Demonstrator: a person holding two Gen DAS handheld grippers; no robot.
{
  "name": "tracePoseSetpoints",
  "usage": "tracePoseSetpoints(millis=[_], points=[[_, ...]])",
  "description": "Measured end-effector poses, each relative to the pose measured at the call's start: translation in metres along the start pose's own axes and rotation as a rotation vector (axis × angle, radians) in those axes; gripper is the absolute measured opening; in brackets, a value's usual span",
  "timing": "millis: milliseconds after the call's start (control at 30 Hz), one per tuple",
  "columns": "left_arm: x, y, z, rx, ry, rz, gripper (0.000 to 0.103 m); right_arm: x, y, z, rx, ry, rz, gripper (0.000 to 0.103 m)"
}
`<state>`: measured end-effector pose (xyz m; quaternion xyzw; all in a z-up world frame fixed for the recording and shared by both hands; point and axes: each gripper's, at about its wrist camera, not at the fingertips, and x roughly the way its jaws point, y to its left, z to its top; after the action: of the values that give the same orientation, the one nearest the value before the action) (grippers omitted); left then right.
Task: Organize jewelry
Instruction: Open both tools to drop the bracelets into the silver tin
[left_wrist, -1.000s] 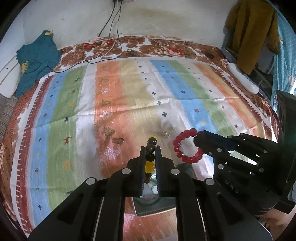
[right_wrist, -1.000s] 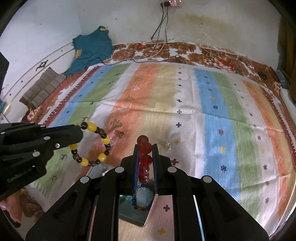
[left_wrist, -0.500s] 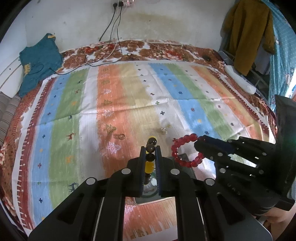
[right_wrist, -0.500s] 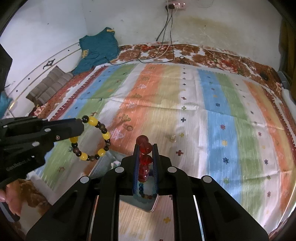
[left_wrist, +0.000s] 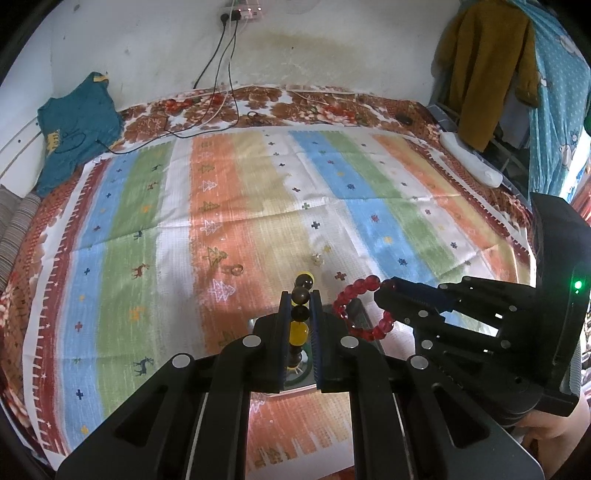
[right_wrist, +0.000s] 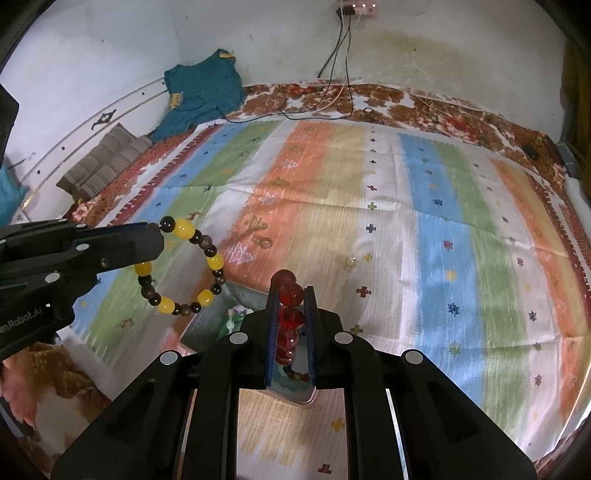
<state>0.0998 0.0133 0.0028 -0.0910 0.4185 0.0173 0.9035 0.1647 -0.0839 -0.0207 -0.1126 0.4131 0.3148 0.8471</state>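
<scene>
Both grippers lifted higher, left gripper (left_wrist: 298, 325) pinching yellow-brown bracelet (right_wrist: 188, 269), right gripper (right_wrist: 291, 325) pinching red bracelet (left_wrist: 360, 310)

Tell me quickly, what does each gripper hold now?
Left gripper: closed on the yellow and dark bracelet.
Right gripper: closed on the red bracelet.

Bed (left_wrist: 258, 206): striped cloth (right_wrist: 436, 236), metal tray (right_wrist: 207, 325), two rings (left_wrist: 233, 269).

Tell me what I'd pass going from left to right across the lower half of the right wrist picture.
The other tool, the left one → the yellow and dark bead bracelet it holds → the metal tray on the bed → the red bead bracelet pinched in this right tool → a small clear trinket lying on the striped cloth.
</scene>
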Motion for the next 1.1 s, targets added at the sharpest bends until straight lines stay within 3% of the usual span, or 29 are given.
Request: tracePoseSetpoints(millis=[133, 233, 300, 533, 667, 933, 1100], points=[[0.000, 0.000, -0.001, -0.001, 0.011, 0.003, 0.010, 0.003, -0.004, 0.001, 0.019, 0.012, -0.009, 0.014], [0.000, 0.002, 0.001, -0.018, 0.012, 0.027, 0.020, 0.006, -0.008, 0.001, 0.041, 0.030, -0.017, 0.016], [-0.001, 0.005, 0.003, -0.026, 0.009, 0.048, 0.022, 0.008, -0.013, 0.001, 0.062, 0.044, -0.024, 0.028], [0.006, 0.021, 0.007, -0.073, 0.026, 0.073, 0.034, 0.020, -0.022, 0.000, 0.088, 0.090, -0.059, 0.037], [0.013, 0.031, 0.009, -0.092, 0.035, 0.085, 0.046, 0.027, -0.026, 0.002, 0.099, 0.108, -0.070, 0.040], [0.038, 0.045, 0.015, -0.124, 0.086, 0.110, 0.049, 0.049, -0.027, 0.011, 0.094, 0.153, -0.084, 0.046], [0.058, 0.053, 0.024, -0.129, 0.103, 0.171, 0.049, 0.066, -0.025, 0.016, 0.055, 0.187, -0.108, 0.046]])
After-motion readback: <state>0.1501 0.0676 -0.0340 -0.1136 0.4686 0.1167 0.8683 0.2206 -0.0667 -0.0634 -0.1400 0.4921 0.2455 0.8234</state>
